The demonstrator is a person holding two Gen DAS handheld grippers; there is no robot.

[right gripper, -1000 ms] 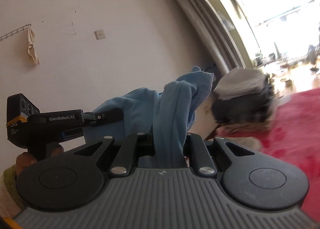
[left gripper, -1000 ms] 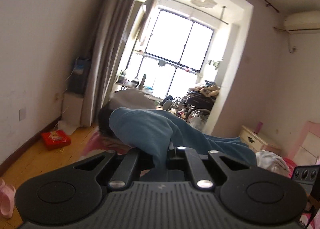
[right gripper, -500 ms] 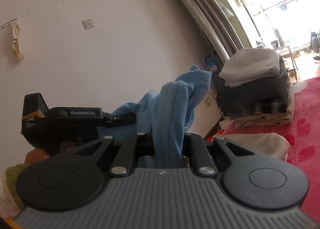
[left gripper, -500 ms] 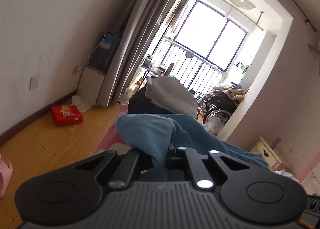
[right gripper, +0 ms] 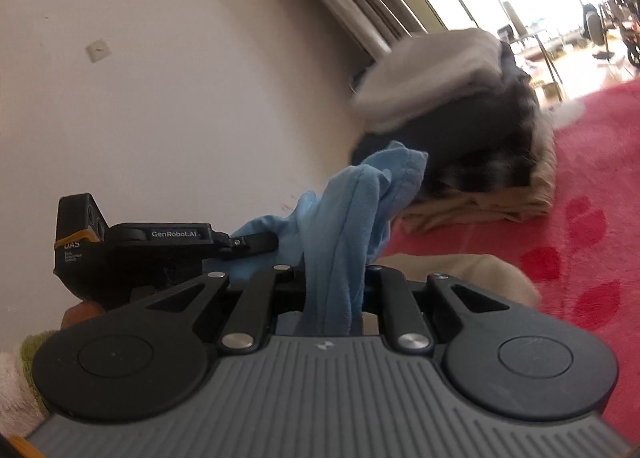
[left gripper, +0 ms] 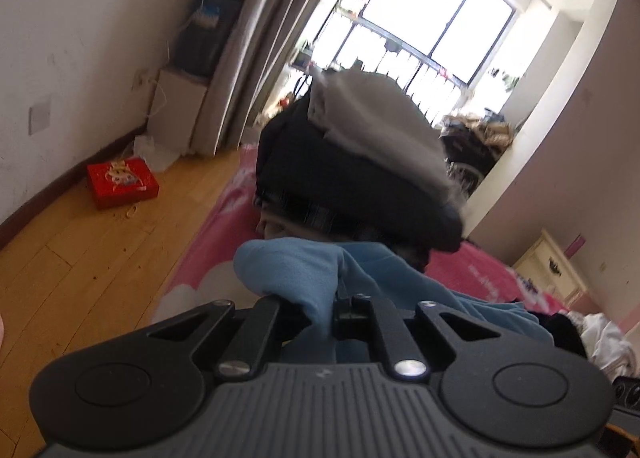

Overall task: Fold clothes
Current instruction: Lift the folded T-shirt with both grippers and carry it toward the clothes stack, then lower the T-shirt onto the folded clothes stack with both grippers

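Note:
A light blue fleece garment [left gripper: 296,274] is held between both grippers above the pink bed cover. My left gripper [left gripper: 320,310] is shut on one bunched end of it. My right gripper [right gripper: 336,290] is shut on another fold of the blue garment [right gripper: 348,214], which rises in a thick roll between the fingers. In the right wrist view the left gripper [right gripper: 256,244] shows at the left, clamped on the same cloth. Just ahead lies a stack of folded clothes [left gripper: 360,162], grey on top of black, with beige pieces at the bottom [right gripper: 480,206].
The pink bed cover [right gripper: 580,226] spreads to the right. A red box [left gripper: 122,182] lies on the wooden floor by the wall. A cream bedside cabinet [left gripper: 550,266] stands at the right, with loose clothes [left gripper: 600,338] near it. A window and curtain are behind the stack.
Both grippers have moved forward and down with the blue garment, and the stack of folded clothes is now much closer. Both grips are unchanged.

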